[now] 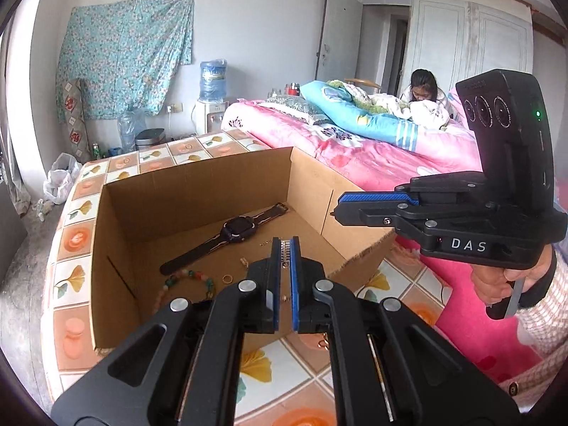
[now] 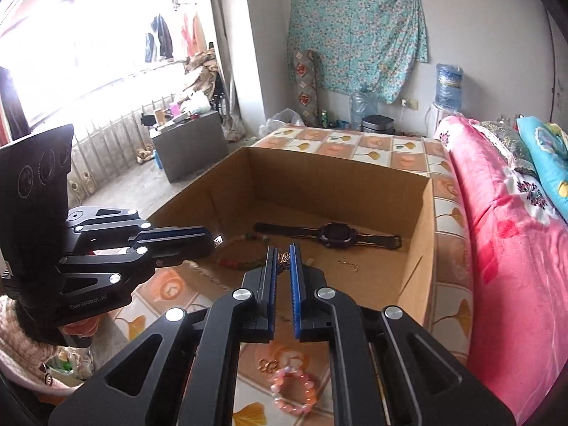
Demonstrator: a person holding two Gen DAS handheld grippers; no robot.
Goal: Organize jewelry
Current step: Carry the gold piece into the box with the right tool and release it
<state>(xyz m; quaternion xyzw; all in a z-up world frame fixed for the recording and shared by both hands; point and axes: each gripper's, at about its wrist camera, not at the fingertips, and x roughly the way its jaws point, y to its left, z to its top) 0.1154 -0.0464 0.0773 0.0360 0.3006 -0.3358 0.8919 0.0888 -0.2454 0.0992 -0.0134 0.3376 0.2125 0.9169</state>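
1. An open brown cardboard box (image 1: 198, 209) stands on a table covered with an orange-and-white tile-patterned cloth bearing yellow ginkgo leaves (image 1: 74, 238), just beside a bed with a pink floral quilt (image 2: 514, 248).
2. The left gripper (image 1: 285, 248) hangs over the box's near edge with its blue-padded fingers (image 1: 275, 277) drawn together on a small silver toothed hair clip (image 1: 285, 254), which pokes up between the tips.
3. The right gripper (image 2: 283, 254) is also above the box's near side, its fingers (image 2: 294, 277) pinched on a small gold filigree ornament (image 2: 283, 258).
4. In the left wrist view, the right gripper shows side-on at the right, held by a hand in a pink-and-white knit sleeve (image 1: 497, 284).
5. Inside the box, a black wristwatch with a square face (image 1: 232, 238) lies flat, straps stretched out.
6. Near it on the box floor lie a multicoloured bead bracelet (image 1: 188, 282), a small gold ring (image 1: 227, 278) and a thin gold chain piece (image 2: 349, 264).
7. Outside the box, on the cloth in front, lie a pink bead bracelet (image 2: 294, 388) and a gold filigree earring (image 2: 268, 364) just beside it.
8. A blue water bottle on a white dispenser (image 1: 212, 81) stands by the far wall, under a hung turquoise floral cloth (image 1: 124, 53).
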